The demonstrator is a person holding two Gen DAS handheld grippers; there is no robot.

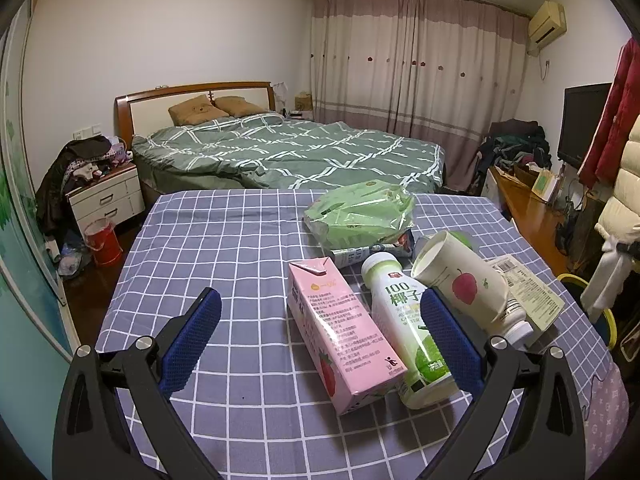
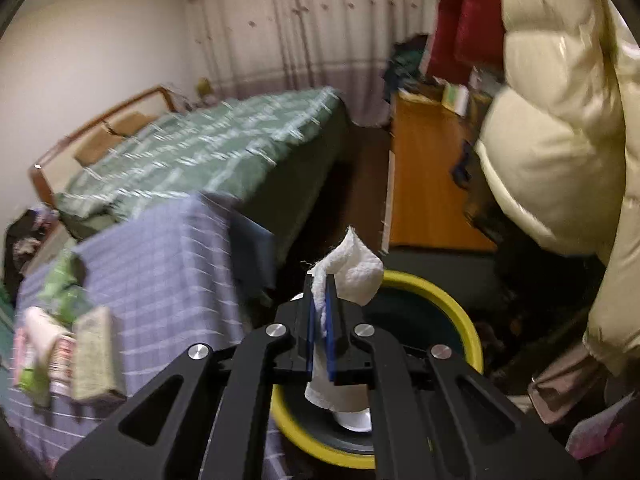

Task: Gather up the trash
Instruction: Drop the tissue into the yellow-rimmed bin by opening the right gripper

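1. Left gripper (image 1: 320,322): jaws spread wide over the checked tablecloth (image 1: 224,248), nothing between the pads. The left blue pad (image 1: 191,344) sits above bare cloth; the right blue pad (image 1: 450,340) crosses in front of the bottle.
2. Pink carton (image 1: 340,332): lies on its side near the middle of the table, strawberry print at its near end, spout end pointing far. It touches the bottle on its right.
3. White and green bottle (image 1: 404,320): lies just right of the carton, cap end far, green label end near.
4. Paper cup (image 1: 460,284): tipped on its side, open mouth facing left and far, a red fruit printed on its wall. It rests over a smaller white bottle (image 1: 516,326) and beside a printed packet (image 1: 532,292) at the right edge.
5. Green plastic bag (image 1: 360,212): crumpled, at the far side of the litter, partly over a flattened wrapper (image 1: 368,252).
6. Right gripper (image 2: 320,316): blue pads pressed together, pinching a crumpled white tissue (image 2: 352,272). The tissue bulges out past the fingertips and a strip hangs down between the pads.
7. Yellow-rimmed bin (image 2: 452,304): stands on the floor right of the table, directly under the pinched tissue. A white item (image 2: 356,420) lies inside; what it is cannot be told.
8. Background: bed with green checked quilt (image 1: 288,152) beyond the table, curtains (image 1: 416,64) on the far wall, cream padded coat (image 2: 560,120) hanging at the right. The right wrist view is motion-blurred on its left side.
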